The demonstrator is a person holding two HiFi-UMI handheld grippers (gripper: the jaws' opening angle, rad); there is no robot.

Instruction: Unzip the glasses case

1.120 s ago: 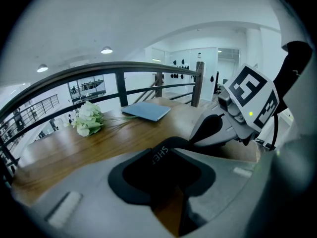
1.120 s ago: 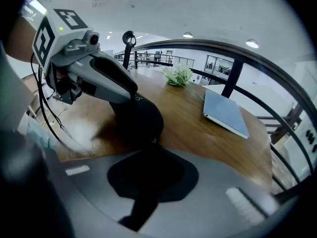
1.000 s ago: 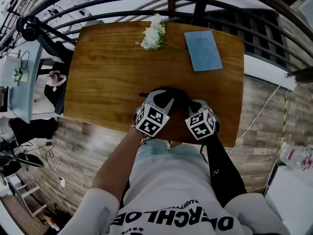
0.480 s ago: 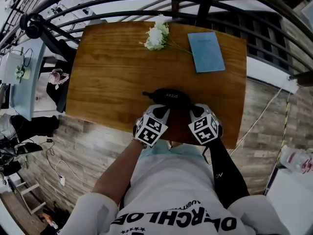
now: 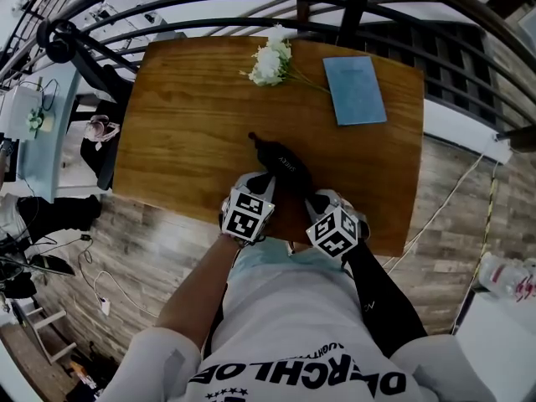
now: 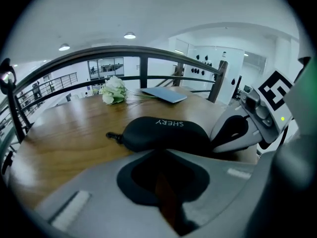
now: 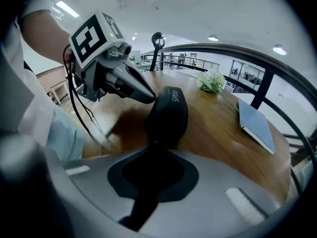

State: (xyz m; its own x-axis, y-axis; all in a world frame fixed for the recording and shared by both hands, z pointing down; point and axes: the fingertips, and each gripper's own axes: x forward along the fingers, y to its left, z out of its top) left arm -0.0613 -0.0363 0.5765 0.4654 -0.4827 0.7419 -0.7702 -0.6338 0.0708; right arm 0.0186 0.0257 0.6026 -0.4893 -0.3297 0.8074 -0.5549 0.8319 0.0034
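The black glasses case (image 5: pixel 280 167) lies slantwise on the wooden table (image 5: pixel 184 115), its zip pull (image 5: pixel 252 137) at the far end. In the left gripper view the case (image 6: pixel 166 132) sits just beyond my left gripper (image 6: pixel 163 182), whose jaws are shut with only a thin slit showing table. My right gripper (image 7: pixel 153 177) is shut on the near end of the case (image 7: pixel 167 114); a black strip runs down between its jaws. The left gripper (image 7: pixel 130 83) has its pointed tip against the case's left side. In the head view the left gripper (image 5: pixel 264 182) and right gripper (image 5: pixel 311 201) flank the case's near end.
A bunch of white flowers (image 5: pixel 268 61) and a blue notebook (image 5: pixel 355 89) lie at the table's far side. A dark metal railing (image 5: pixel 251 11) curves behind the table. The near table edge (image 5: pixel 201 203) runs just under both grippers, with the person's body close behind.
The case has swung from lying crosswise to pointing away, its zip pull now far. Both grippers have shifted nearer and left, and the right one has drawn the case's near end toward the person.
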